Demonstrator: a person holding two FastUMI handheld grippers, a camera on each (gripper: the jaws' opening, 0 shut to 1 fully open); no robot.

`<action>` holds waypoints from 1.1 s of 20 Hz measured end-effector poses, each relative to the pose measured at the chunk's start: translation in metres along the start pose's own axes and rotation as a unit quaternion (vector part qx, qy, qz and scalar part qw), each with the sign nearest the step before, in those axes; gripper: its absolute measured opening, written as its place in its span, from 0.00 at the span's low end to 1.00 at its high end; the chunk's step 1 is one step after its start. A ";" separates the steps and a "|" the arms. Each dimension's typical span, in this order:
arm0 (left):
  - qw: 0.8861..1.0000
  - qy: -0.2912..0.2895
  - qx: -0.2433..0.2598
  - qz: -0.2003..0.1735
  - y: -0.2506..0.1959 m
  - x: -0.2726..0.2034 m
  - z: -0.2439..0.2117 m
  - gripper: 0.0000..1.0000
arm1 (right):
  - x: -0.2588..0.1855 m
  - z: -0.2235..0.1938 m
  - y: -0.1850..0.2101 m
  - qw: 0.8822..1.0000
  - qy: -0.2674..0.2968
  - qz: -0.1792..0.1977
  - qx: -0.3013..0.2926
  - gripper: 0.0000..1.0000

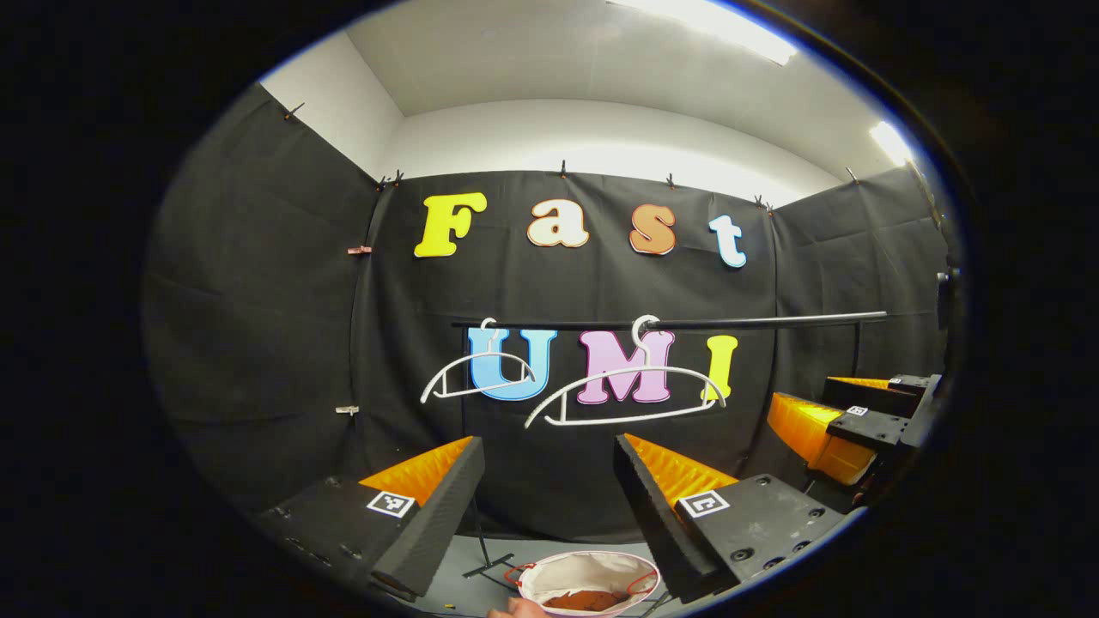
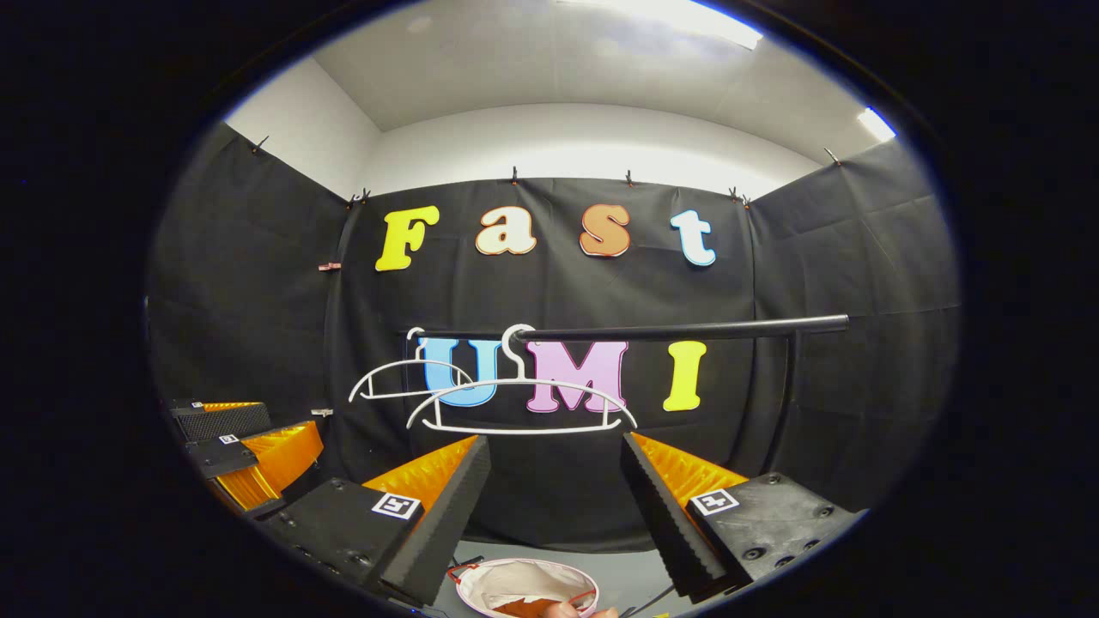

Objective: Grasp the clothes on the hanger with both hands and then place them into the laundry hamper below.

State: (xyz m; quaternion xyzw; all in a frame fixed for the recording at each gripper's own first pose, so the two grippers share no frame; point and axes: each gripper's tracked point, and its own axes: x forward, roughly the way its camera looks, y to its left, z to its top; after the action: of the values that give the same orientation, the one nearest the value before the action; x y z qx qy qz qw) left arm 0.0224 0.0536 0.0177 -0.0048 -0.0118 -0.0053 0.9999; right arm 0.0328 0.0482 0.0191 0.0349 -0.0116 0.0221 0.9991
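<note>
left gripper view: left gripper (image 1: 547, 506) spread wide, nothing between its fingers, aimed level at the back wall. two white hangers on the black rail (image 1: 687, 323): near hanger (image 1: 625, 395) and far hanger (image 1: 476, 373), both bare. laundry hamper (image 1: 589, 577) low in view between the fingers, white-lined with a red rim, a rust-brown garment (image 1: 586, 599) already lying inside. the right gripper (image 1: 846, 421) shows off to the right side, also held open.

judgement: with both hangers bare and cloth in the hamper, the placing looks done or nearly so. if any cloth remains to settle, lower both grippers together over the hamper mouth, keep them well apart so the fabric falls flat, and release inside the rim, not on it. keep clear of the rail stand's foot (image 1: 488, 565) beside the hamper.

right gripper view: right gripper (image 2: 556, 506) spread, holding nothing. same rail (image 2: 678, 330), same two bare hangers overlapping here. hamper (image 2: 525, 585) below, garment (image 2: 537, 608) at its near edge. a bit of a hand (image 2: 579, 611) at the bottom edge by the hamper. left gripper (image 2: 249, 459) at lower left, open.

no raised surface seen; hamper sits on a grey floor (image 2: 631, 571). booth draped in black cloth, white ceiling with strip lights above.
</note>
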 end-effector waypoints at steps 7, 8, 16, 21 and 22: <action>1.000 -0.006 -0.004 -0.005 -0.008 -0.002 -0.002 0.96 | 0.000 -0.001 -0.001 1.000 -0.001 0.001 -0.002 0.98; 1.000 -0.006 -0.003 -0.005 -0.009 -0.002 -0.001 0.96 | 0.000 0.000 -0.001 1.000 -0.002 0.002 -0.001 0.98; 1.000 -0.003 -0.004 -0.011 -0.011 -0.001 -0.003 0.96 | 0.000 -0.003 -0.004 1.000 0.001 0.000 -0.001 0.98; 1.000 -0.006 -0.007 -0.014 -0.015 -0.001 -0.002 0.96 | 0.001 -0.005 -0.005 1.000 0.004 -0.003 0.001 0.98; 1.000 -0.007 -0.007 -0.015 -0.015 -0.001 0.000 0.96 | 0.001 -0.004 -0.005 1.000 0.003 -0.003 0.003 0.98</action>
State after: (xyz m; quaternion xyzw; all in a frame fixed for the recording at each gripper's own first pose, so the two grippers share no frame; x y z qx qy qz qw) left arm 0.0213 0.0385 0.0174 -0.0118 -0.0188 -0.0203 0.9995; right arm 0.0340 0.0433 0.0146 0.0381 -0.0081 0.0197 0.9990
